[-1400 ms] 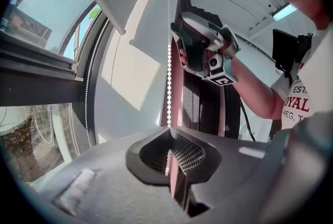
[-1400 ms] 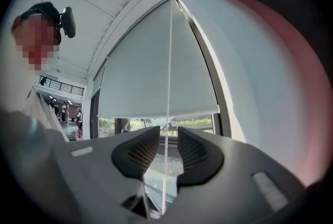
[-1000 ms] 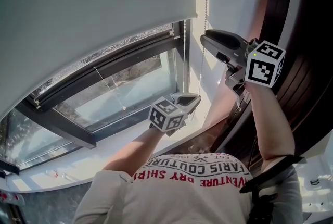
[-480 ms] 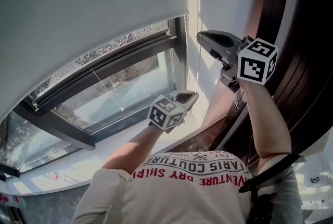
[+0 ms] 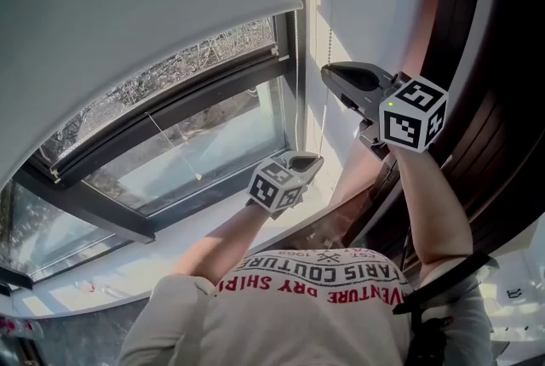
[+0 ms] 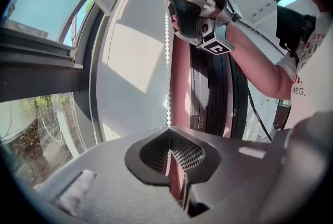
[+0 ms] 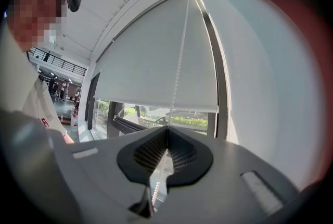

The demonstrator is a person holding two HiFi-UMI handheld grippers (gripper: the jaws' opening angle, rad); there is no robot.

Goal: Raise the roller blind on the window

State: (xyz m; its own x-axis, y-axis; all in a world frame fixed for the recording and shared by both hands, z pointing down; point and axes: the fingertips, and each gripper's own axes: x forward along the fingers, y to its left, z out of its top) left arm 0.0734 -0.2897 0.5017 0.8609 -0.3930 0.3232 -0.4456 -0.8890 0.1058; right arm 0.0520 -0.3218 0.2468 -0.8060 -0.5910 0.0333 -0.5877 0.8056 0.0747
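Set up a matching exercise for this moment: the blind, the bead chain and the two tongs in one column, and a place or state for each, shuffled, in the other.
1. blind
2. bead chain
3. left tongs
4. right tongs

A. shut on the chain, the higher of the two grips
B. pale grey, covers the upper part of the window
C. shut on the chain, the lower of the two grips
D. white beads, hanging at the side of the window

Pairs: 1-B, 2-D, 3-C, 4-A
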